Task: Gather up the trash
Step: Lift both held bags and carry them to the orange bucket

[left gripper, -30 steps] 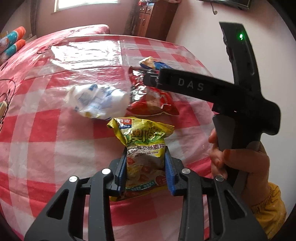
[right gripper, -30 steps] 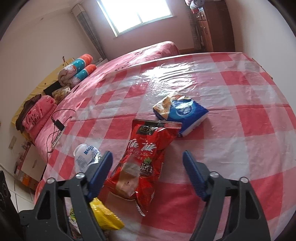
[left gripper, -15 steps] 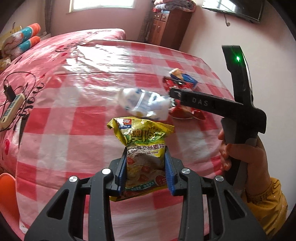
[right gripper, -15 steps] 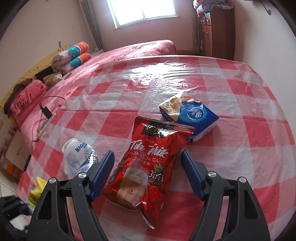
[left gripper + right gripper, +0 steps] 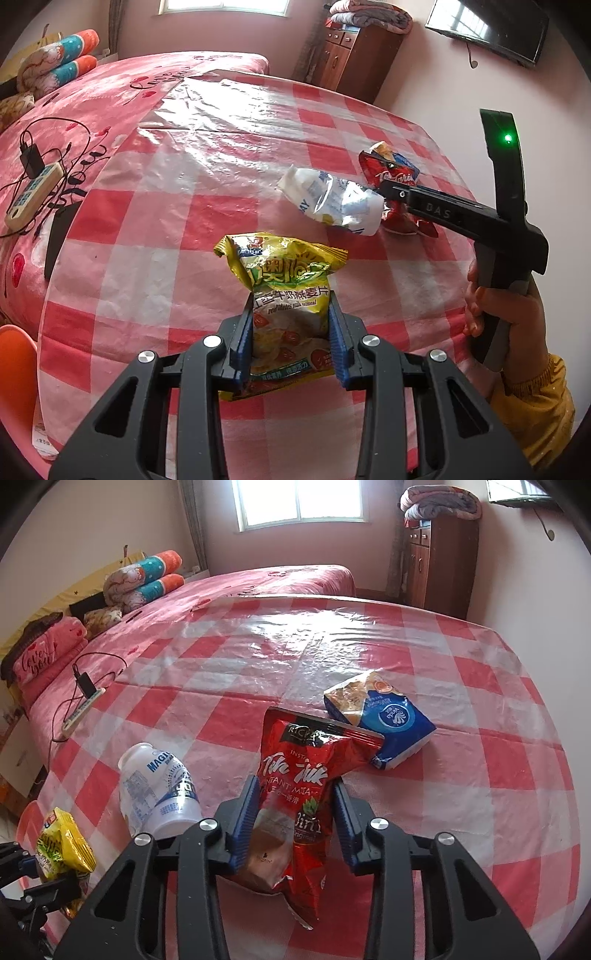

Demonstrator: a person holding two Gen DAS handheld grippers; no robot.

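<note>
Right wrist view puts the red sachet pack (image 5: pixel 295 797) between your right tool's (image 5: pixel 293 823) blue pads, whose jaws have just been closing; they now press the pack's lower half while its top stands free above them. It lies near the table's (image 5: pixel 480 775) near edge, its upper corner touching the blue tissue pack (image 5: pixel 388 720), which sits further in toward the far edge. Judge the red pack light, crinkly and slick, with loose contents that can shift; a hold across the filled lower body looks safer than the thin sealed top, which would fold and slip.

Your left tool (image 5: pixel 291 339) is clamped narrow on the yellow oatmeal bag (image 5: pixel 288 295), gripped across its lower half, the crimped top flopping above. It hangs over the table's near edge. Expect the same soft, glossy film here, so a firm squeeze is needed but crushing matters little for trash.

Just beside the red pack, toward the left edge, lies the white plastic bottle (image 5: pixel 155 786) on its side; it looks stiff enough to pinch round the body, though round and apt to roll. Whether anything is left inside it cannot be told.

No bin or bag for the trash shows in either view. Beyond the table's far edge is the bed (image 5: pixel 258 587), with a power strip (image 5: pixel 29 195) lying on it.
</note>
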